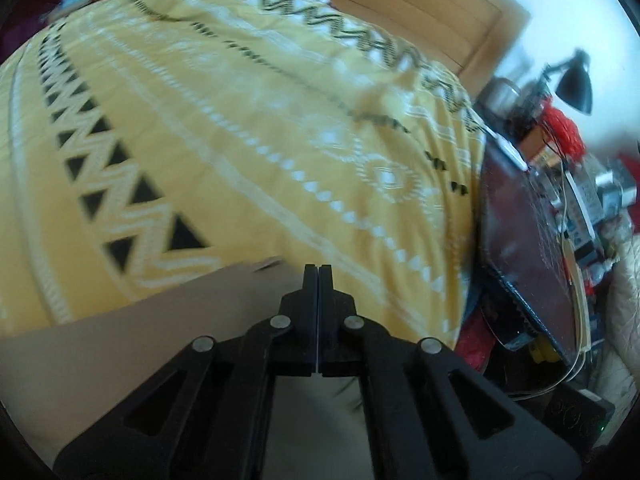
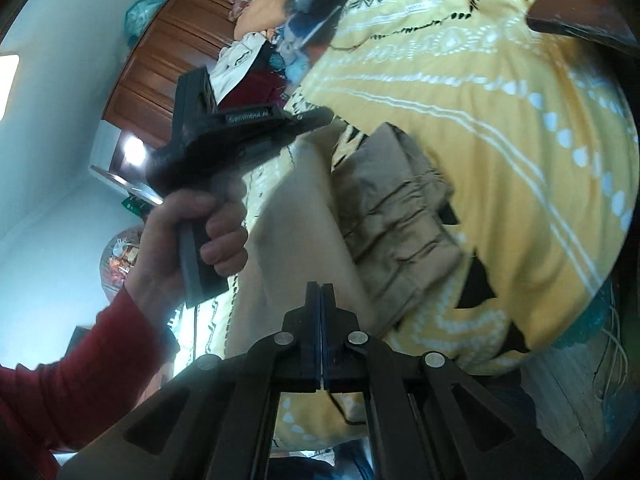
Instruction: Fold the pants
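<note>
On the bed, a yellow patterned bedspread carries the tan pants, folded near its edge. Beside the bed: a cluttered table. Left gripper and right gripper: jaws together, empty.

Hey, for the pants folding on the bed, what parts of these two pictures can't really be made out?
- Left wrist view: most of the beige pants is hidden behind the left gripper and cut off by the frame edge.
- Left wrist view: the bedside clutter is too blurred to identify.
- Right wrist view: the pants are bunched and blurred; how far they are folded is unclear.
- Right wrist view: the right gripper hides the cloth below it.
</note>
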Available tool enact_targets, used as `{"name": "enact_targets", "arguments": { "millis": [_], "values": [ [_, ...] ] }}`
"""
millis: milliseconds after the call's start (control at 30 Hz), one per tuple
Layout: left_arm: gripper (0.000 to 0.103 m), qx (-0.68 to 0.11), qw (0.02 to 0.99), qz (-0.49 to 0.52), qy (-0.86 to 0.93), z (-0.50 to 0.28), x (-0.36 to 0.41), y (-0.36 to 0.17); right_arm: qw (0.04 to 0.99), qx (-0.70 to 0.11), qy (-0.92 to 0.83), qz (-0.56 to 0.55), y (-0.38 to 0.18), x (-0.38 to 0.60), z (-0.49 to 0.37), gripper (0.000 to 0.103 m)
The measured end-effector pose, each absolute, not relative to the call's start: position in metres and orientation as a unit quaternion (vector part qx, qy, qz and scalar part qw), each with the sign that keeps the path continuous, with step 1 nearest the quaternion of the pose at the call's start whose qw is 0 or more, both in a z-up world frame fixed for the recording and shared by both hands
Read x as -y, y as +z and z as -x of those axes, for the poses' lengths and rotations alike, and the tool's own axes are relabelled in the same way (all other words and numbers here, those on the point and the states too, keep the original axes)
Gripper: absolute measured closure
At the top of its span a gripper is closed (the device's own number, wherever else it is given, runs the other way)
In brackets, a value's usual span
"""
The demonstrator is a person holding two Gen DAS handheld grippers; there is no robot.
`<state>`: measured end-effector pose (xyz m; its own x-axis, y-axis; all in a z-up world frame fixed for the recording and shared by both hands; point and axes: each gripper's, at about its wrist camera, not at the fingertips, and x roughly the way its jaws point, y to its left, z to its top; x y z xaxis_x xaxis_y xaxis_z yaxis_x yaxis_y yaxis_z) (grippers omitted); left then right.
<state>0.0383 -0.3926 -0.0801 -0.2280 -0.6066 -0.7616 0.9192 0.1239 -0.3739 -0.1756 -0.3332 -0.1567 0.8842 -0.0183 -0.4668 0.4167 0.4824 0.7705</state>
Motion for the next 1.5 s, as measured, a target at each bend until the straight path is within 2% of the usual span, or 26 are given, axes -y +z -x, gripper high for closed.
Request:
{"name": "enact_targets", "arguments": {
  "millis": [133, 233, 267, 300, 333, 433, 533, 700, 733, 767, 800, 967, 1133, 1267, 1333, 1367, 1400, 1433, 1500],
  "values": [
    [0.103, -0.450, 0.597, -0.202, -0.632, -0.026, 0.405, -0.092, 0.835, -0.208, -0.115, -0.496, -0.162, 0.341, 0.175, 0.101],
    [0.103, -0.467, 0.608, -0.145, -0.625, -0.053, 0.381, -0.082, 0.868, -0.199, -0.106, -0.442, -0.134, 0.345, 0.176, 0.089],
    [0.103, -0.465, 0.618, -0.134, -0.620, -0.064, 0.368, -0.076, 0.875, -0.196, -0.101, -0.431, -0.126, 0.347, 0.174, 0.076],
    [0.103, -0.463, 0.627, -0.124, -0.614, -0.074, 0.355, -0.070, 0.877, -0.202, -0.090, -0.426, -0.121, 0.355, 0.165, 0.056],
    [0.103, -0.462, 0.635, -0.117, -0.608, -0.081, 0.343, -0.067, 0.877, -0.213, -0.081, -0.423, -0.120, 0.361, 0.155, 0.051],
    [0.103, -0.460, 0.664, -0.083, -0.583, -0.108, 0.289, -0.055, 0.889, -0.248, -0.098, -0.371, -0.124, 0.381, 0.117, 0.051],
    [0.103, -0.463, 0.697, -0.064, -0.544, -0.130, 0.230, -0.055, 0.880, -0.275, -0.086, -0.379, -0.140, 0.404, 0.084, 0.052],
    [0.103, -0.494, 0.727, -0.052, -0.474, -0.154, 0.161, -0.089, 0.864, -0.317, -0.074, -0.384, -0.164, 0.415, 0.058, 0.055],
    [0.103, -0.501, 0.732, -0.044, -0.459, -0.158, 0.148, -0.097, 0.857, -0.318, -0.059, -0.401, -0.170, 0.418, 0.056, 0.064],
    [0.103, -0.503, 0.735, -0.042, -0.452, -0.159, 0.142, -0.102, 0.852, -0.317, -0.050, -0.414, -0.175, 0.421, 0.056, 0.085],
    [0.103, -0.507, 0.738, -0.038, -0.444, -0.160, 0.136, -0.106, 0.854, -0.312, -0.049, -0.414, -0.171, 0.420, 0.057, 0.093],
    [0.103, -0.517, 0.732, -0.030, -0.443, -0.155, 0.131, -0.120, 0.879, -0.279, -0.057, -0.383, -0.132, 0.428, 0.071, 0.095],
    [0.103, -0.532, 0.716, -0.032, -0.450, -0.152, 0.140, -0.138, 0.846, -0.352, -0.071, -0.394, -0.176, 0.453, 0.066, 0.092],
    [0.103, -0.531, 0.709, -0.033, -0.463, -0.149, 0.141, -0.134, 0.857, -0.341, -0.086, -0.377, -0.165, 0.456, 0.076, 0.075],
    [0.099, -0.530, 0.710, -0.033, -0.463, -0.152, 0.138, -0.134, 0.866, -0.335, -0.095, -0.358, -0.154, 0.458, 0.083, 0.057],
    [0.095, -0.532, 0.710, -0.026, -0.460, -0.157, 0.134, -0.135, 0.867, -0.338, -0.096, -0.354, -0.151, 0.461, 0.084, 0.044],
    [0.084, -0.536, 0.712, -0.011, -0.454, -0.163, 0.129, -0.139, 0.864, -0.345, -0.095, -0.353, -0.152, 0.462, 0.082, 0.039],
    [0.072, -0.539, 0.712, 0.002, -0.450, -0.168, 0.125, -0.142, 0.859, -0.357, -0.087, -0.357, -0.156, 0.464, 0.080, 0.039],
    [0.068, -0.550, 0.701, 0.033, -0.454, -0.176, 0.119, -0.151, 0.836, -0.383, -0.053, -0.389, -0.174, 0.471, 0.074, 0.039]
  ]
}}
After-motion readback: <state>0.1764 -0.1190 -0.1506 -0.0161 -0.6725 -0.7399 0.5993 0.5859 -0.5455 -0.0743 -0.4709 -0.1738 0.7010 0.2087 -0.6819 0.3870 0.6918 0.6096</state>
